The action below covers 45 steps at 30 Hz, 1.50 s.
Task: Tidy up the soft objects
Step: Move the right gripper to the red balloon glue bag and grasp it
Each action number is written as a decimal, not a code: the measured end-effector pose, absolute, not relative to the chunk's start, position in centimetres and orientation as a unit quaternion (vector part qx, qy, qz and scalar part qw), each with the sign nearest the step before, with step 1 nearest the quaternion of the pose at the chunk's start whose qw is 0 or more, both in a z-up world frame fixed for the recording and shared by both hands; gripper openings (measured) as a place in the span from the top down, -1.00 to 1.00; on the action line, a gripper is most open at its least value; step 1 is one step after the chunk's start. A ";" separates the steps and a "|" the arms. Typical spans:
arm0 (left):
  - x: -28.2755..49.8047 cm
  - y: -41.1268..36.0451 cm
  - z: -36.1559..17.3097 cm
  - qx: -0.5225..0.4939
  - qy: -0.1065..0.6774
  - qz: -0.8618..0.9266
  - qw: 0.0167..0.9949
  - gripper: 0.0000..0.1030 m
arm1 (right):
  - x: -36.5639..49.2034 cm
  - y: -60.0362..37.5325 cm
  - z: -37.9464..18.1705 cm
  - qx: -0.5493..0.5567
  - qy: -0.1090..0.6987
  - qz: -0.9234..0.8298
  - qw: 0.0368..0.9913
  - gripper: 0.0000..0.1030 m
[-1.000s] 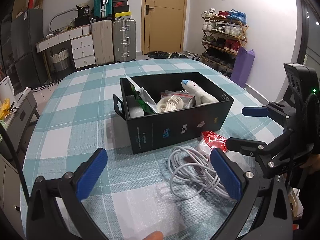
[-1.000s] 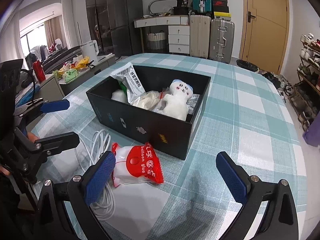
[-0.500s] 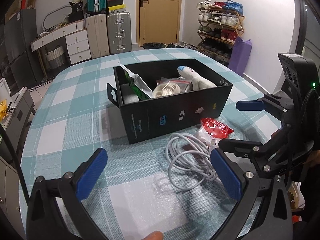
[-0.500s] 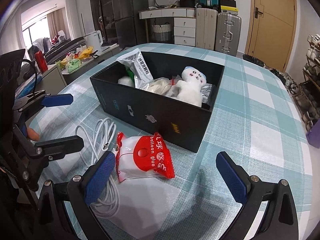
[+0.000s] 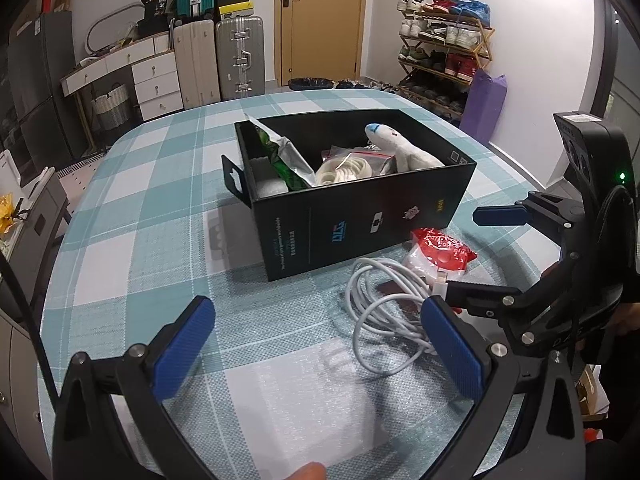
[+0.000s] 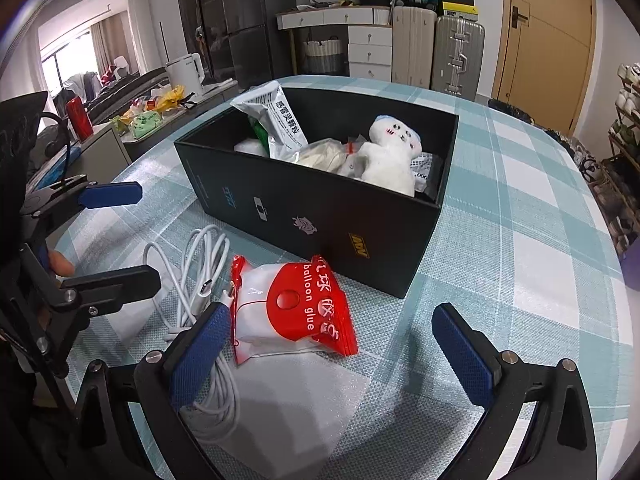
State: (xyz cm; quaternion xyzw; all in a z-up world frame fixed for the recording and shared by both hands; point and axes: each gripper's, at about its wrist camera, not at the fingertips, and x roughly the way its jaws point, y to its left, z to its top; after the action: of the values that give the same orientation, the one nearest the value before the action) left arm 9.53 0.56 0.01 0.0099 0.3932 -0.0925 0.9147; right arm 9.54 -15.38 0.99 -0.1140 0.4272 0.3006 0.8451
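Note:
A black box on the checked table holds a white plush toy, a foil snack bag and bagged cord. In front of it lie a red-and-white balloon glue packet and a coiled white cable. A thin translucent foam sheet lies nearest me. My left gripper is open above the sheet, left of the cable. My right gripper is open, its left finger over the cable, the packet just ahead.
The round table has a curved edge all around. Suitcases and drawers stand behind it, a shoe rack at the right. A counter with a kettle lies to the left in the right wrist view.
Both grippers have moved closer to the table and the items in front of the box; the packet and cable look larger. Neither gripper has taken hold of anything.

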 end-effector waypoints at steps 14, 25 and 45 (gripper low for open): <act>9.7 0.8 -0.2 0.010 0.397 -0.090 0.914 -1.00 | 10.1 -15.6 0.5 -0.115 0.439 0.291 0.842 -0.98; 9.8 0.9 -0.4 0.010 0.398 -0.089 0.913 -1.00 | 9.8 -14.9 0.5 -0.116 0.438 0.301 0.839 -0.90; 9.6 1.1 -0.4 0.002 0.399 -0.096 0.912 -1.00 | 8.8 -15.8 1.3 -0.105 0.427 0.333 0.834 -0.04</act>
State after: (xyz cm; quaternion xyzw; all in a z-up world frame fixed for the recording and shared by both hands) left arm 9.65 1.07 -0.39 0.0019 0.3994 -0.0961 0.9118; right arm 8.80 -15.75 1.34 -0.1053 0.4266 0.3327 0.8344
